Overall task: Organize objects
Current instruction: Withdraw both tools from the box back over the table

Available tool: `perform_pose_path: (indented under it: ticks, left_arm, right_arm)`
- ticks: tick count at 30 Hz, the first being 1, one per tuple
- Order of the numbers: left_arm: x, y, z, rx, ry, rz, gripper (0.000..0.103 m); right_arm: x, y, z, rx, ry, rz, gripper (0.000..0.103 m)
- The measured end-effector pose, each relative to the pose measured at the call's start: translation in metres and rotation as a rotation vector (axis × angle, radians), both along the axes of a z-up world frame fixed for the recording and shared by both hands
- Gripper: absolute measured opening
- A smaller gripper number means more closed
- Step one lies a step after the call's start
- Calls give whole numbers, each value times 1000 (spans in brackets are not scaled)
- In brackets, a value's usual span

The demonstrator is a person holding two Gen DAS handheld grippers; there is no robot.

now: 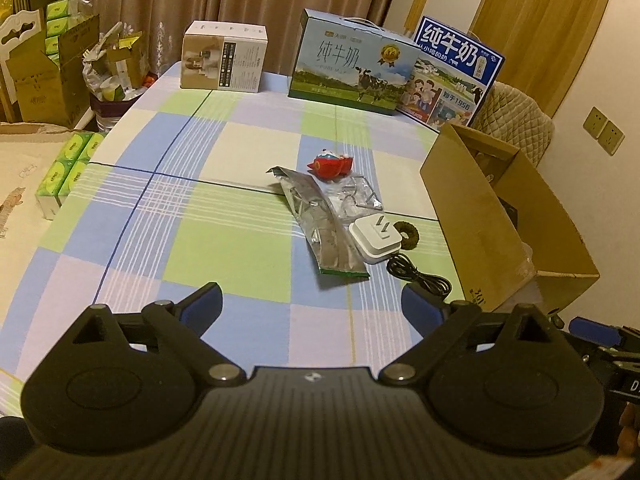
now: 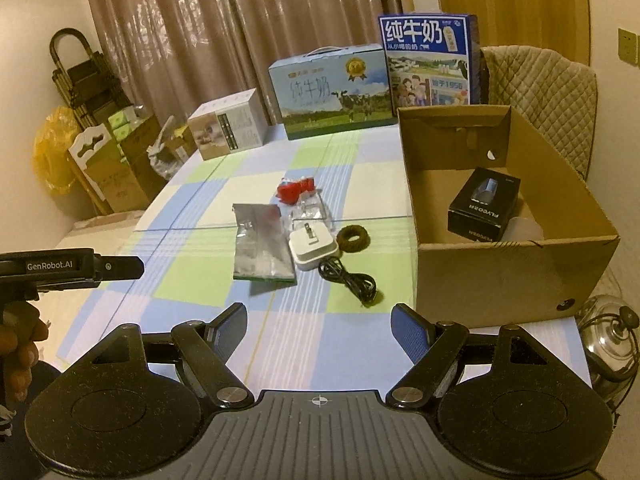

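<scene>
A small heap lies on the checked tablecloth: a silver foil pouch, a white plug adapter, a coiled black cable, a brown ring, a clear plastic bag and a red toy. My left gripper hangs open just short of the pouch, with nothing between its fingers. My right gripper is open too, empty, near the cable. An open cardboard box stands right of the heap with a black carton inside.
Two milk cartons and a white box line the table's far edge. A padded chair back rises behind the cardboard box. Tissue packs and cluttered boxes sit off the left side. A metal kettle sits low right.
</scene>
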State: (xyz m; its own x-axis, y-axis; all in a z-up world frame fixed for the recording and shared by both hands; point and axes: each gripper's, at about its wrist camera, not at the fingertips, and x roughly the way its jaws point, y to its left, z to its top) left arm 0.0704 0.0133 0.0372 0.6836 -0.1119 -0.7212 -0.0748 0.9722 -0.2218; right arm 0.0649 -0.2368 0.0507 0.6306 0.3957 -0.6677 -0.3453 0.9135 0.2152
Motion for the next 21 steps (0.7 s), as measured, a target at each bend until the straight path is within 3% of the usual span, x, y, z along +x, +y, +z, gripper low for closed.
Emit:
perform_pose_path:
  ticks: [15,21]
  left_arm:
    - [17,21,-20,33,8,-18,96]
    - [39,31,-33,42,24,-38,96]
  right_arm:
    - [29,48,-31,-140,-16,130,75]
    - [60,67,-57,-214,-4,170,60]
